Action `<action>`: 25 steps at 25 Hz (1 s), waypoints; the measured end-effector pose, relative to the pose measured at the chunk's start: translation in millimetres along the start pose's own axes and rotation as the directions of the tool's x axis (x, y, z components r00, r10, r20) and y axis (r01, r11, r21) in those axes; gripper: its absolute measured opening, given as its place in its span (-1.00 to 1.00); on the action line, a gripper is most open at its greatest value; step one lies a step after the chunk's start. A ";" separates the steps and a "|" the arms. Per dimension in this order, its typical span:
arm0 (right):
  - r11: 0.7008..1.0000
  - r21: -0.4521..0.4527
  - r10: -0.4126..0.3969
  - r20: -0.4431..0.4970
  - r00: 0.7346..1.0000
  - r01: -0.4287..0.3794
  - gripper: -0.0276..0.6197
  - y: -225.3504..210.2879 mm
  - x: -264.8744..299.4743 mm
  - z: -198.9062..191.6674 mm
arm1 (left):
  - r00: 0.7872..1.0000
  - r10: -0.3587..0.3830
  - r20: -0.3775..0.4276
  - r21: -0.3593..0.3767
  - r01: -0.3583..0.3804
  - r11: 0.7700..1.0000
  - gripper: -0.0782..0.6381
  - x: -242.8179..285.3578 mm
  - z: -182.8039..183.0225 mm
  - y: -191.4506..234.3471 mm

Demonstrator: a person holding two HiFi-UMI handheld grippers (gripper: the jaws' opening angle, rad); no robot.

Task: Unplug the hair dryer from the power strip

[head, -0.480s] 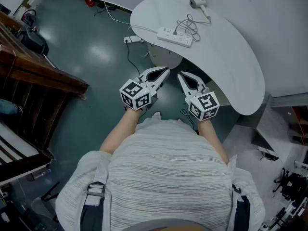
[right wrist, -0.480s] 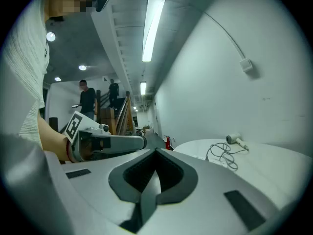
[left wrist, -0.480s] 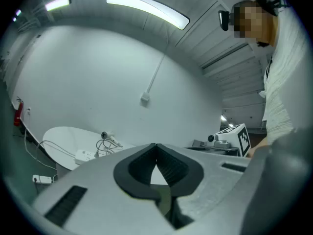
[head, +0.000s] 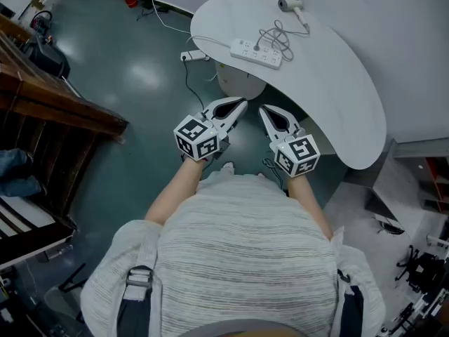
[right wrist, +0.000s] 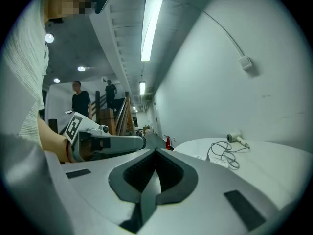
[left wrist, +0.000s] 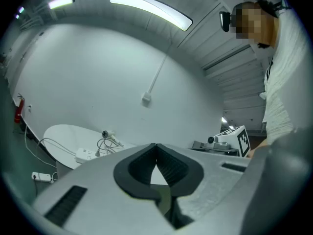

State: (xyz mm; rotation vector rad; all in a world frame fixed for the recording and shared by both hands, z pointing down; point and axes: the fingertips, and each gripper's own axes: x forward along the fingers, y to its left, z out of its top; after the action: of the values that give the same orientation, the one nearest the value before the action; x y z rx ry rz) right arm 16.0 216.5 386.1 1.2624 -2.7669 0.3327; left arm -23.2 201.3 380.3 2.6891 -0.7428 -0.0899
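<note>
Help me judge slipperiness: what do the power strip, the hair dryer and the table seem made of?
Power strip: white and smooth, probably hard moulded plastic, going by its even boxy shell.
Hair dryer: light-coloured, likely plastic too; too small to tell the finish.
Table: white, smooth top without grain; laminate or painted board, cannot say which.

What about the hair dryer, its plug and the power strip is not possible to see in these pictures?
- Which socket of the power strip holds the plug: too small, head view.
- Switch of the hair dryer: too small everywhere.
- Part of the power strip, right gripper view: behind the right gripper itself.
</note>
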 end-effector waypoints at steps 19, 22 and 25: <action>1.000 0.018 -0.024 -0.003 1.000 0.024 -0.83 1.3 35.9 2.5 | 1.000 -0.005 0.017 -0.027 0.006 1.000 -0.76 -14.5 10.2 33.9; 0.999 0.017 -0.032 -0.006 0.999 0.032 -0.83 3.0 40.3 3.3 | 1.000 -0.004 0.022 -0.035 0.005 0.999 -0.76 -17.7 11.6 40.7; 0.999 0.019 -0.037 -0.014 0.999 0.037 -0.83 4.7 41.1 1.8 | 1.000 -0.006 0.025 -0.047 0.007 0.999 -0.76 -18.4 11.1 43.6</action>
State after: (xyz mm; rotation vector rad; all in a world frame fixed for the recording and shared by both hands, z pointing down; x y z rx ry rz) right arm -14.5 188.8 390.3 1.3088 -2.7315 0.3640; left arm -61.9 172.2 384.4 2.6508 -0.7299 -0.1408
